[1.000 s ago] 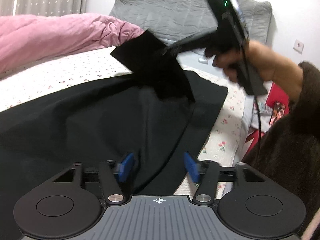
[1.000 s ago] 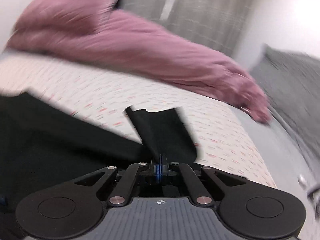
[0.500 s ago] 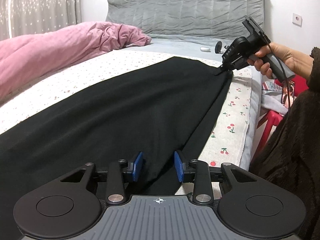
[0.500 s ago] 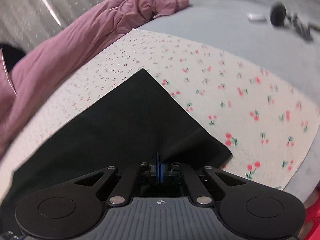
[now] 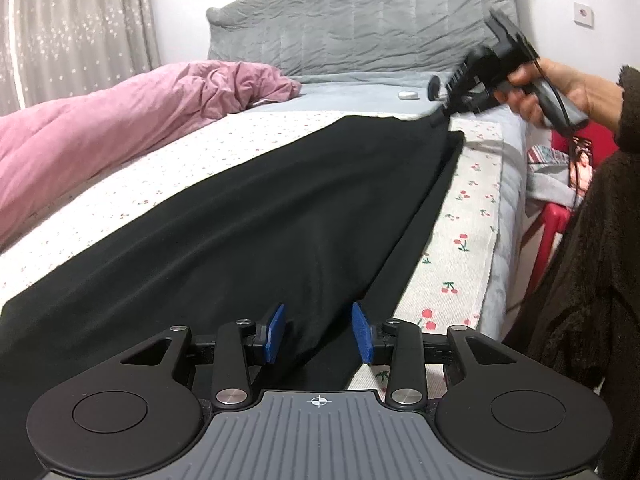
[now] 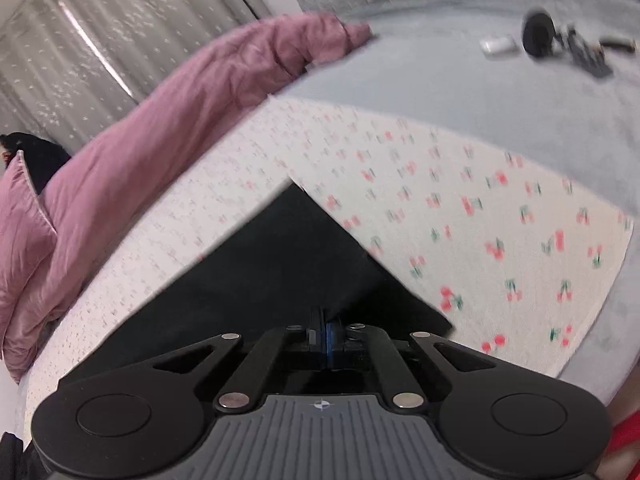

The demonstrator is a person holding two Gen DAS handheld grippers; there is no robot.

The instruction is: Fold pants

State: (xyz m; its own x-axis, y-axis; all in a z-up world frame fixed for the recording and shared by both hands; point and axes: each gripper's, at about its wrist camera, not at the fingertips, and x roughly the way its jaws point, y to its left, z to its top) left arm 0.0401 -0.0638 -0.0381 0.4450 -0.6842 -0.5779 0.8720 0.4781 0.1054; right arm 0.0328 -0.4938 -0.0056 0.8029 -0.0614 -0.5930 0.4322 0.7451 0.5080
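Black smooth pants (image 5: 256,216) flat; right hand-held gripper (image 6: 326,340) pinching corner; left hand-held gripper (image 5: 318,334) spread.

Left wrist view looks low along the bed toward the grey quilted headboard (image 5: 360,12); right wrist view angles down, close — both share the long black cloth pants (image 5: 260,220).

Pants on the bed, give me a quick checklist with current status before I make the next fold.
1. Right gripper shut on pants corner: ok.
2. Left gripper closed on the near end: not ok, jaws open with fabric between them.
3. Pants spread flat along the bed: ok.
4. Quilt off the pants: ok.
5. Legs stacked evenly: cannot tell.
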